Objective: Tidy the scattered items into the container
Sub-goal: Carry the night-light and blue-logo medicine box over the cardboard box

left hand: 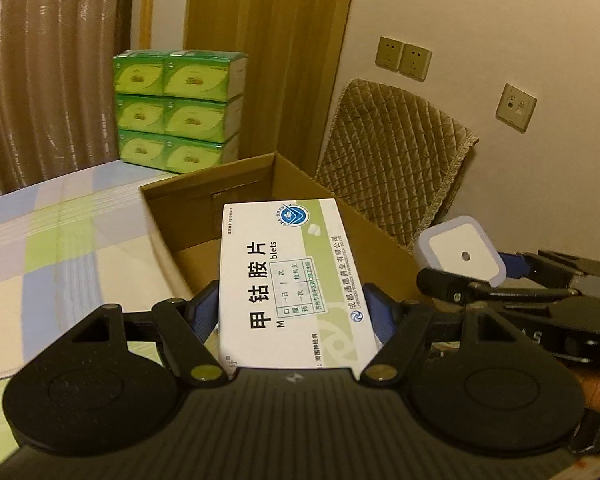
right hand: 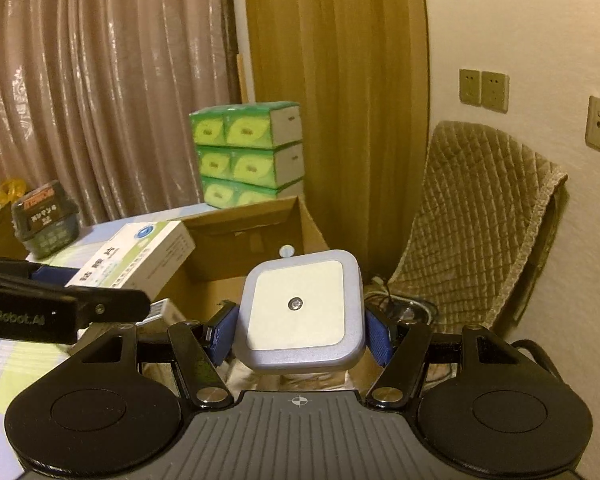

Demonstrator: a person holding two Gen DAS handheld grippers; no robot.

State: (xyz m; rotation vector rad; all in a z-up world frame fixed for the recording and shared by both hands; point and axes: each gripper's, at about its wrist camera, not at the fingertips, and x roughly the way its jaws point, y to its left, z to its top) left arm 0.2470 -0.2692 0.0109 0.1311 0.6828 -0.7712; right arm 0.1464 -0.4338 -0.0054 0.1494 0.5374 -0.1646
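Medicine box, white with green print, sits clamped between the blue pads of the left claw, held lengthwise and pointing forward over the near edge of the open cardboard box. Beside it, the right claw is clamped on a square night light with a grey rim and white face, which also hangs near the carton's rim; in the left view that light shows just right of the carton wall. Both items are therefore above or close to the container, neither yet inside it.

Inside the carton, a small round pale object seems to lie near the far wall, though it is too small to identify.

Risks from here, as I judge them: the two claws are close together, so releasing both at once could knock them or the items against each other. The night light looks to be nearer the carton's right wall than its middle, so dropped early it might strike the rim and fall toward the cables and quilted chair beyond. The long medicine box could catch on the near wall if tipped in at a shallow angle.

Farther back, green tissue packs stand stacked on the checked worktop before the curtains.
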